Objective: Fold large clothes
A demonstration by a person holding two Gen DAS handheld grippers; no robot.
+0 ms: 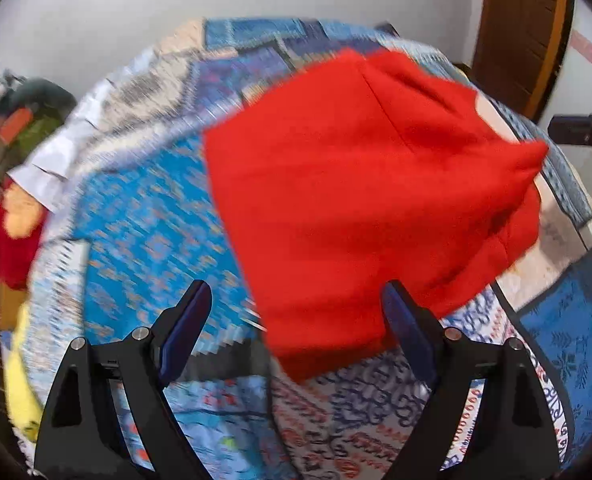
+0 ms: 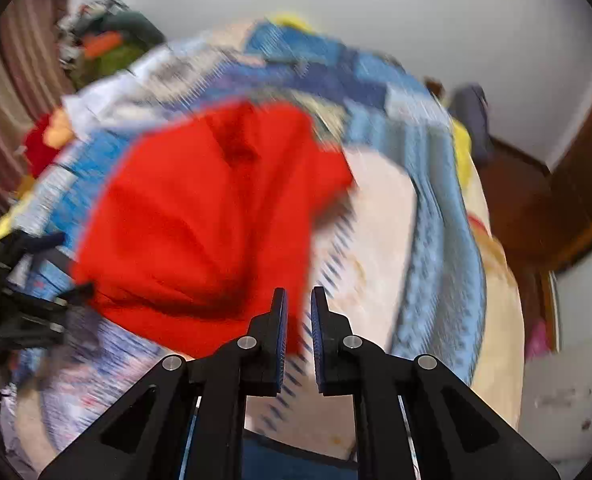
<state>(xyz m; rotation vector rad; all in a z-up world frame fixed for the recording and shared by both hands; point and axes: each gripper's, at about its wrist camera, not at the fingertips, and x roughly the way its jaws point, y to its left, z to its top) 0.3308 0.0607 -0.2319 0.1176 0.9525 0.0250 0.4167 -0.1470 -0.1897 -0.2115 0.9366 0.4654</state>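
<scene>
Folded red garment (image 1: 359, 200) lies creased on patterned bedspread (image 1: 144, 216)

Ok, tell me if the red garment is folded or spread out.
Folded: the red garment lies as a compact, doubled block with straight edges on the patterned bedspread.

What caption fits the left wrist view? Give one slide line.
Open left tongs hover at the near edge of a folded red garment lying on a blue patterned bedspread.
</scene>
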